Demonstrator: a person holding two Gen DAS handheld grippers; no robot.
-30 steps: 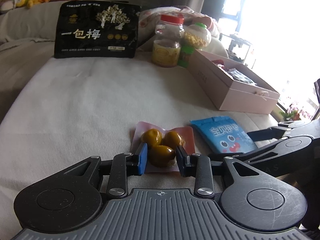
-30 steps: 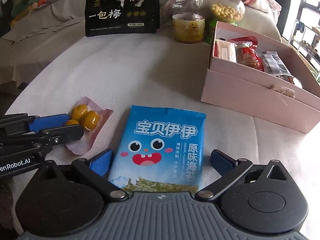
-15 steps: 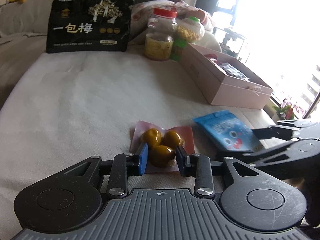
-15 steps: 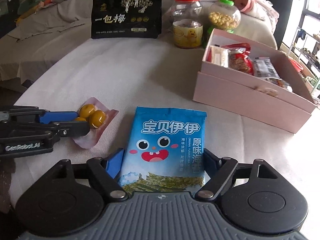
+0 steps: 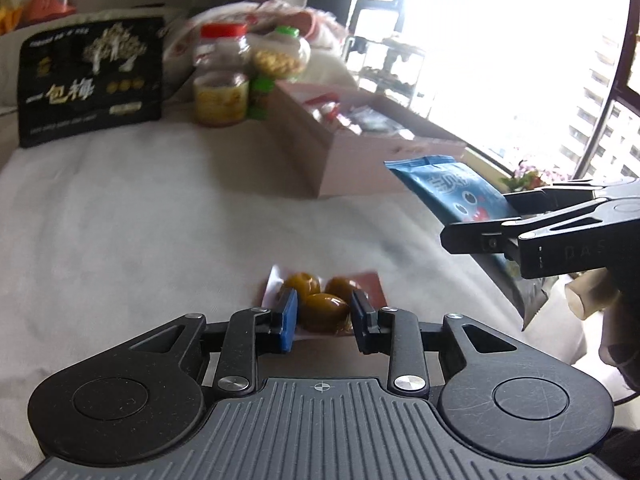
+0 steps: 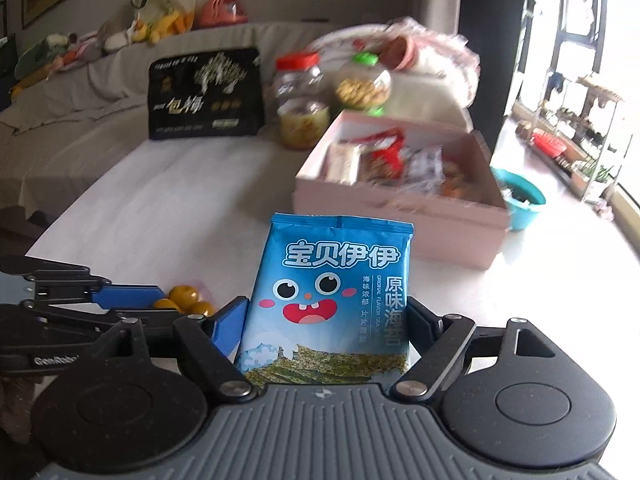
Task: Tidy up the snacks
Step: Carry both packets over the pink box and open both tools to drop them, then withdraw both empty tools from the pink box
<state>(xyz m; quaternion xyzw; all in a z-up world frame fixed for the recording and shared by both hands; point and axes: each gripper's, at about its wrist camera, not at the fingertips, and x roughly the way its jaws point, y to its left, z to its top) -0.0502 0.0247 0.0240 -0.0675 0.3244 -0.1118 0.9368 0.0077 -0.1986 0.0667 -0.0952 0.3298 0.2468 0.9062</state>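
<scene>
With both packets already pinched, faced one question: which lay nearer the pink box (image 6: 400, 208). Right gripper (image 6: 326, 320), fingers clamped on the upright blue seaweed packet (image 6: 336, 300) at lower centre, long axis aimed at that box directly beyond. Left gripper (image 5: 324, 316), gripping the yellow-plum pouch (image 5: 320, 304), sat well left of it.

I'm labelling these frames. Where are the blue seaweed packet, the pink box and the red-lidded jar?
blue seaweed packet (image 6: 332, 292): right wrist view, printed cartoon face.
pink box (image 6: 400, 216): right wrist view, near side wall.
red-lidded jar (image 5: 219, 80): left wrist view, clear body.
</scene>
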